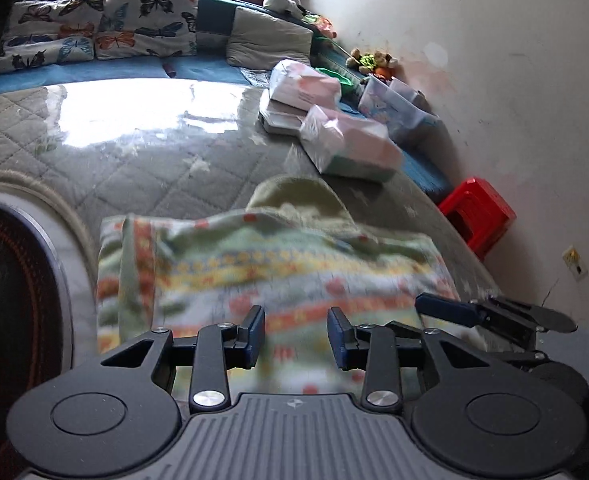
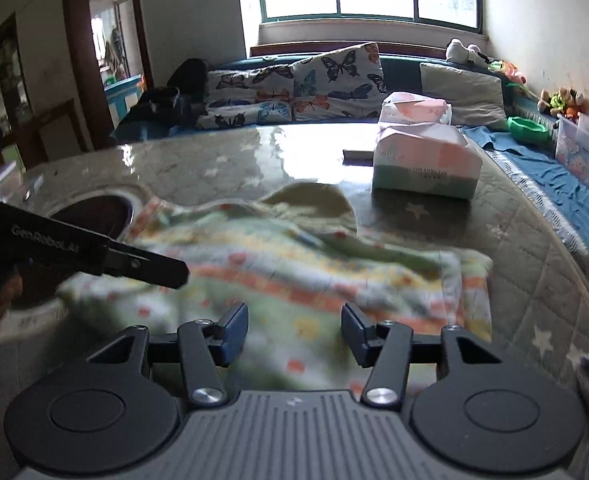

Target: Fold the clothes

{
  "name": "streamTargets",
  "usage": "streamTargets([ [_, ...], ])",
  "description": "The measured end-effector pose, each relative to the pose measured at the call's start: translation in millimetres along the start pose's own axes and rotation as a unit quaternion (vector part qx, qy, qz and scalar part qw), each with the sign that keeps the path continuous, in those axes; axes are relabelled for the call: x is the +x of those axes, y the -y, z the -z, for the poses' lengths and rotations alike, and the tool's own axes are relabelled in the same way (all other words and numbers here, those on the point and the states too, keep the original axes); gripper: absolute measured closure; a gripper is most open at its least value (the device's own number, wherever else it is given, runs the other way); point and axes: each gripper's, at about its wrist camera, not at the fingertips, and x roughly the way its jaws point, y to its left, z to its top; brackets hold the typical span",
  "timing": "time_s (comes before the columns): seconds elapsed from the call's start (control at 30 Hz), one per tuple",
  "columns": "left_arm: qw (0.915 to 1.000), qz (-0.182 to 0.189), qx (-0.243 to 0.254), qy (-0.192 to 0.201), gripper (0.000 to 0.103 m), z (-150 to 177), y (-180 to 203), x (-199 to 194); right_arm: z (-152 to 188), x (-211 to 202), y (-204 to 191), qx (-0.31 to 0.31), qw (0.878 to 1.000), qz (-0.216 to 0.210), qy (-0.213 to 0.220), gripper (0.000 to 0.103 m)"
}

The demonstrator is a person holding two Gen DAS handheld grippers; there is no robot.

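Garment (image 1: 262, 272) lies bunched mid-counter (image 1: 154, 160) near the front edge, both left gripper (image 1: 296, 338) and right gripper (image 2: 294, 334) with jaws spread, holding nothing; thick fleece could slip and unfold.

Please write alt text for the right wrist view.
The right gripper, jaws open, hovers over a rumpled patterned garment on a quilted table. The left gripper pokes in from the left, and tissue packs sit behind.
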Motion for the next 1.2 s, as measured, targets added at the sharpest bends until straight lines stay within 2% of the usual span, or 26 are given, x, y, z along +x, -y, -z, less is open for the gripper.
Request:
streamTargets([
  [0.13, 0.9999, -0.011, 0.013, 0.0, 0.065, 17, 0, -11, 15, -9, -7, -0.002, 1.0, 0.01, -0.005, 0.049],
  [0.23, 0.9997, -0.019, 0.016, 0.007, 0.06, 26, -1, -21, 23, -19, -11, -0.003, 1.0, 0.019, 0.001, 0.044],
  [0.4, 0.9994, -0.027, 0.016, 0.016, 0.059, 36, -1, -35, 34, -23, -16, -0.002, 0.999, 0.035, 0.012, 0.04],
  [0.47, 0.9992, -0.031, 0.016, 0.02, 0.054, 40, -1, -40, 36, -31, -18, 0.004, 0.999, 0.035, 0.021, 0.028],
  [0.53, 0.999, -0.034, 0.016, 0.023, 0.048, 44, -1, -45, 38, -37, -19, 0.011, 0.999, 0.032, 0.027, 0.022],
  [0.6, 0.9988, -0.038, 0.016, 0.027, 0.043, 48, -1, -50, 40, -41, -21, 0.014, 0.999, 0.034, 0.031, 0.021],
  [0.67, 0.9986, -0.041, 0.016, 0.03, 0.034, 52, 0, -56, 43, -45, -23, 0.02, 0.999, 0.035, 0.033, 0.011],
  [0.77, 0.9981, -0.047, 0.016, 0.036, 0.026, 58, 0, -64, 48, -51, -27, 0.028, 0.998, 0.04, 0.034, 0.006],
  [0.83, 0.9974, -0.056, 0.018, 0.04, 0.016, 63, 0, -69, 51, -53, -29, 0.031, 0.998, 0.044, 0.035, 0.002],
  [1.2, 0.9961, -0.069, 0.024, 0.05, 0.0, 88, -4, -91, 64, -66, -42, 0.037, 0.996, 0.069, 0.041, 0.0],
])
